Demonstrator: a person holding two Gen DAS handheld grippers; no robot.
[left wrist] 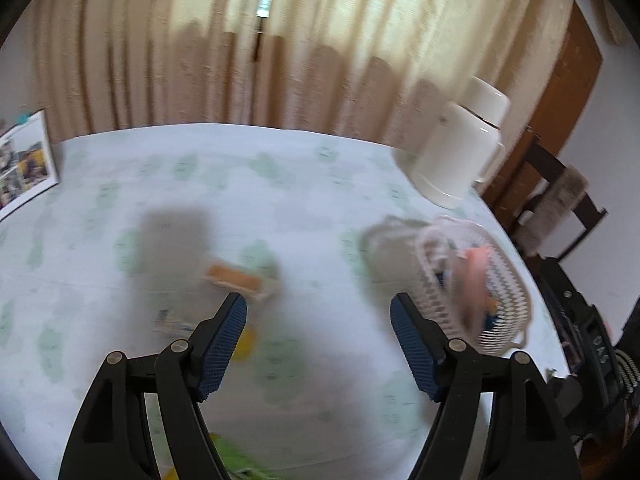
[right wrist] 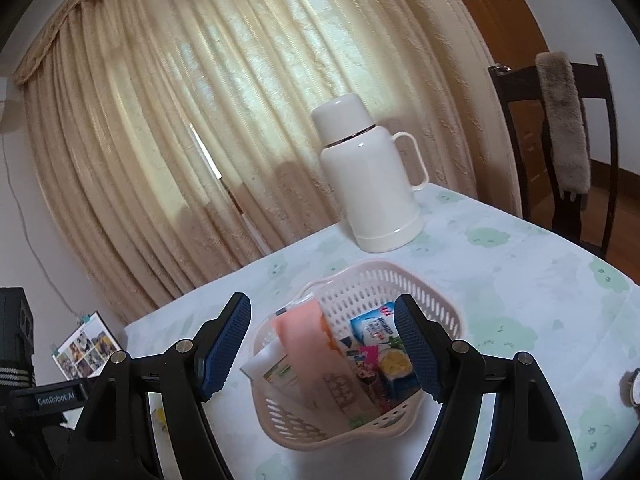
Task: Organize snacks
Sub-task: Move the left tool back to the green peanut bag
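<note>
Slotted plastic basket [right wrist: 432,300] sitting on cloud-printed cloth surface [right wrist: 520,280], glossy snack packets [right wrist: 376,344] lying inside, smooth white flask [right wrist: 370,180] standing behind, pleated cream curtain [right wrist: 180,140] hanging beyond, right tongs [right wrist: 322,344] gaping empty over basket, left tongs [left wrist: 318,344] gaping empty above blurred orange snack bar [left wrist: 234,276].

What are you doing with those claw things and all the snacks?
A person is tidying snacks into a white basket on the table. Several packets already lie inside it. Both claws are open and empty. The right gripper hangs over the basket. The left gripper points at an orange snack on the tablecloth, probably next.
</note>
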